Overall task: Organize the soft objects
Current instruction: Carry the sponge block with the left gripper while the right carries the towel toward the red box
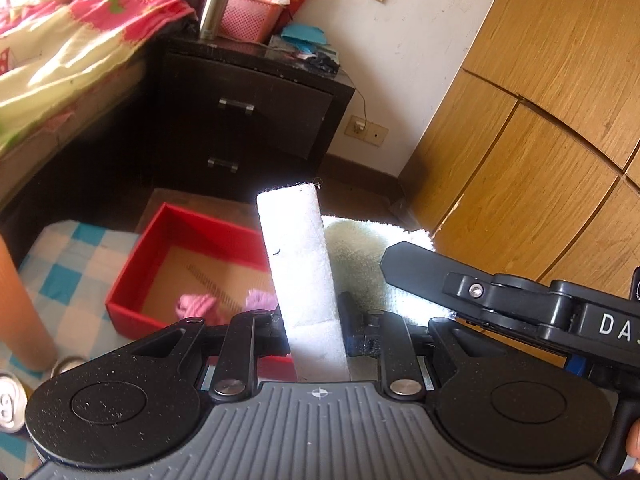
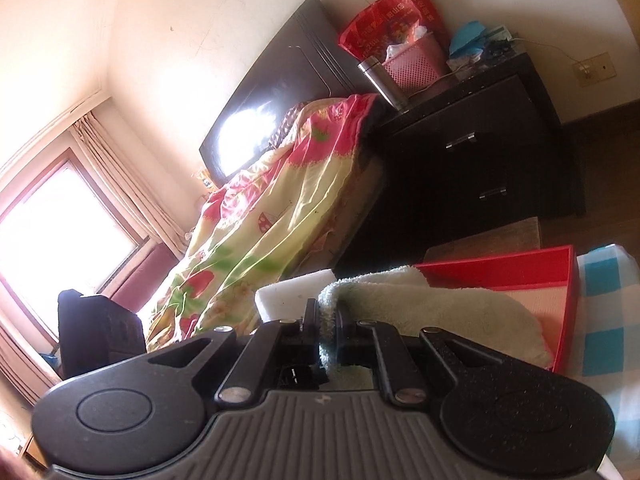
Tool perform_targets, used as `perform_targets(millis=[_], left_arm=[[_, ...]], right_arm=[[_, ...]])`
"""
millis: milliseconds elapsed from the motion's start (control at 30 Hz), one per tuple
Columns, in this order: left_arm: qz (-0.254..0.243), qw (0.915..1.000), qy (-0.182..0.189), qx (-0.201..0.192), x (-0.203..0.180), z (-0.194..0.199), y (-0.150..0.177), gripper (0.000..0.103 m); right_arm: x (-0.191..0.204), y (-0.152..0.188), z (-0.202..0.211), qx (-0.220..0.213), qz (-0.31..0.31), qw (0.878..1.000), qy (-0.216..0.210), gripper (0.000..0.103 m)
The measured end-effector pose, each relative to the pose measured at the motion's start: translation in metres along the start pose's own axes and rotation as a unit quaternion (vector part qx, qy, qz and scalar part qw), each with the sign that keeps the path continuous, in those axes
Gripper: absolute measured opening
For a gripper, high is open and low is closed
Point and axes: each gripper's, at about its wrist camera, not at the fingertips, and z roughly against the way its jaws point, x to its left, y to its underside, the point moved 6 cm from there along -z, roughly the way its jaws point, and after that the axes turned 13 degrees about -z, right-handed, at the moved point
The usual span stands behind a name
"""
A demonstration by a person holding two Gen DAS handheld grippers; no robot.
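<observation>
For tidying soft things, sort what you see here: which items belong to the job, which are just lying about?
Job: foam block, towel, red box, pink cloth.
Lying about: flask, pink basket, can, nightstand.

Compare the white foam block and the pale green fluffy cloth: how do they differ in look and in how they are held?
The white foam block is a stiff, smooth-sided bar; the pale green fluffy cloth is limp and shaggy. The block stands straight out from the left gripper; the cloth droops away from the right gripper, which pinches only its edge. The block is bright white, the cloth greenish cream. Both are held clamped, near the red box.
</observation>
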Motion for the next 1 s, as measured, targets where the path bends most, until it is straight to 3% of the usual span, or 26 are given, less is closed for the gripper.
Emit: perform_targets(millis=[433, 733, 1000], left_arm=[[-0.011, 0.9993, -0.028, -0.021, 0.010, -0.037, -0.027, 0.022], [-0.012, 0.9983, -0.057, 0.002, 0.031, -0.084, -0.026, 0.022], [-0.001, 0.9949, -0.090, 0.046, 0.059, -0.125, -0.010, 0.024]], right_arm=[[-0.006, -0.026, -0.021, -0.044, 0.040, 0.998, 0.021, 0.000], [-0.040, -0.041, -0.053, -0.058, 0.046, 0.995, 0.059, 0.000], [-0.094, -0.042, -0.092, -0.039, 0.014, 0.994, 0.101, 0.000]])
